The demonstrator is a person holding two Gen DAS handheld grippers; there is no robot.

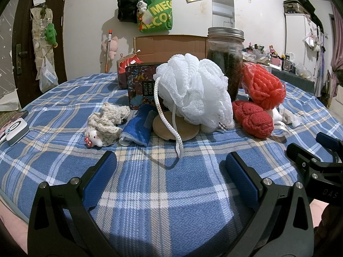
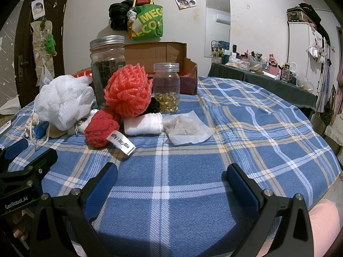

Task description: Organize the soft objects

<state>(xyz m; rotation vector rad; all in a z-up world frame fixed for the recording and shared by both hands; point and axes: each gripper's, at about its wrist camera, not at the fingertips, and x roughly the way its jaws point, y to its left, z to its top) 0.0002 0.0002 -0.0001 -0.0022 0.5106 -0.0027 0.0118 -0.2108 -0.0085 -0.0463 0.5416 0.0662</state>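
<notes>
A pile of soft things lies on the blue plaid cloth [image 1: 167, 197]. A white mesh bath puff [image 1: 193, 90] with a white cord sits in the middle over a tan round pad [image 1: 184, 129]. Left of it lie a cream crocheted piece [image 1: 107, 122] and a blue folded cloth [image 1: 137, 128]. To the right are a coral mesh puff [image 1: 263, 87] [image 2: 128, 90] and a red plush item [image 1: 253, 118] [image 2: 100, 128]. A white rolled cloth [image 2: 143, 124] and a gauze sachet [image 2: 186, 129] lie beside them. My left gripper [image 1: 171, 167] and right gripper [image 2: 171, 177] hover open, short of the pile.
A tall dark-filled jar [image 1: 225, 60] and a small jar of yellow capsules [image 2: 166, 87] stand behind the pile, before an open cardboard box [image 1: 171, 45]. A patterned tin [image 1: 141, 83] leans left of the white puff. A small white device [image 1: 16, 130] lies far left.
</notes>
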